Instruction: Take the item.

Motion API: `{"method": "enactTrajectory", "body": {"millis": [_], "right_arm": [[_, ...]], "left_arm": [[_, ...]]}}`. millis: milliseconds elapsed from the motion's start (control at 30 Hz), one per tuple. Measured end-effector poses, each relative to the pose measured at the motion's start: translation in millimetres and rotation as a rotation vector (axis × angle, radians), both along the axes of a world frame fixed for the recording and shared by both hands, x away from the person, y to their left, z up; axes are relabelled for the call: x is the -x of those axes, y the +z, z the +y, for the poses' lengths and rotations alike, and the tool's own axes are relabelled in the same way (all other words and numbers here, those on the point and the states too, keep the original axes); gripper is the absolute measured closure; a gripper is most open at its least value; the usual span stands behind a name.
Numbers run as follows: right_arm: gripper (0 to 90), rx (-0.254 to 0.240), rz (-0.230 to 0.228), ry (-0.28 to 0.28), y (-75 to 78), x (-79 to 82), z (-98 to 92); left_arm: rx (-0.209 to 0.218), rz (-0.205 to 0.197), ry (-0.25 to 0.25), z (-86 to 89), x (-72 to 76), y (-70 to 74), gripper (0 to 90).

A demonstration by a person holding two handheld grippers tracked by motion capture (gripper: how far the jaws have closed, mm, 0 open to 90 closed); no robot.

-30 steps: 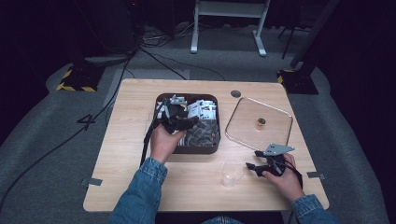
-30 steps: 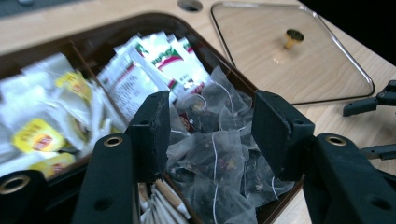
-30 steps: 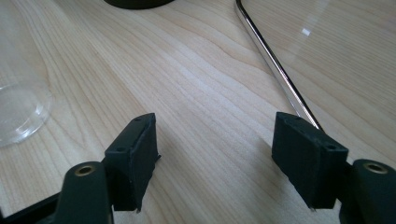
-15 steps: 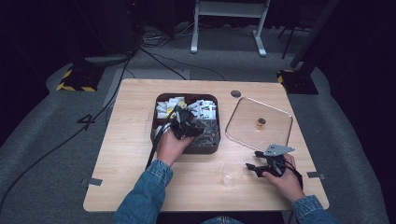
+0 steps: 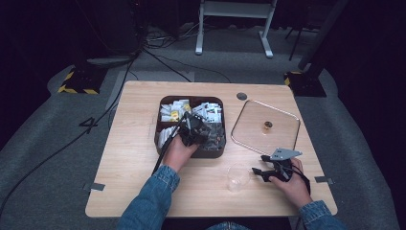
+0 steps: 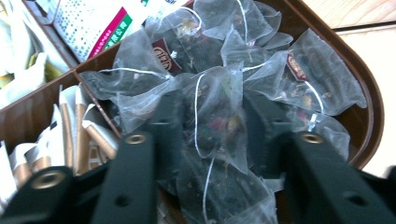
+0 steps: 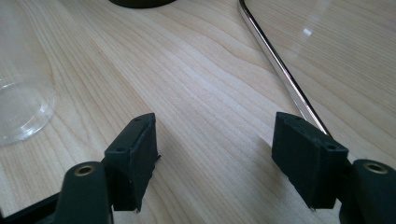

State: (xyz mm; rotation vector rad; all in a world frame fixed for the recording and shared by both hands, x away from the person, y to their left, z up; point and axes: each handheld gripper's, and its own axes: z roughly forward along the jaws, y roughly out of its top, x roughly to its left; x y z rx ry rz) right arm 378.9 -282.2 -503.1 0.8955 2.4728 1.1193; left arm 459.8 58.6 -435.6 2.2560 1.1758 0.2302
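Observation:
My left gripper (image 5: pixel 196 128) reaches down into the brown compartment tray (image 5: pixel 210 154), over its section of clear mesh tea bags. In the left gripper view its jaws (image 6: pixel 212 116) stand on either side of one tea bag (image 6: pixel 217 126) with a white string. They have just been closing on it, and I see no firm pinch. My right gripper (image 5: pixel 258 173) rests low over the table near the front right, open, with bare wood between its jaws (image 7: pixel 217 135).
A clear plastic cup (image 5: pixel 238 177) lies left of the right gripper, its rim (image 7: pixel 18 107) at the left. A square glass lid with a metal rim (image 5: pixel 297 120) and brass knob (image 5: pixel 267 125) lies behind it. Other tray sections hold paper sachets (image 6: pixel 84 23) and stick packets (image 6: pixel 70 135).
The left hand has moved right and down from the tray's left side into the tea bag section, and its jaws have narrowed around a bag. The right hand has kept still.

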Motion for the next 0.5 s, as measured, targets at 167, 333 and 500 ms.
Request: {"method": "enactTrajectory", "body": {"millis": [167,333,500], "right_arm": [[31.4,0.000,0.001,0.002,0.0,-0.3,0.3],[31.3,0.000,0.001,0.002,0.0,-0.3,0.3],[31.3,0.000,0.001,0.001,0.0,-0.3,0.3]], "left_arm": [[0.038,0.004,-0.009,5.9,-0.1,-0.1,80.4],[0.084,-0.004,-0.026,11.8,0.9,4.5,82.9],[0.140,-0.024,-0.045,17.6,5.0,14.1,83.0]]}}
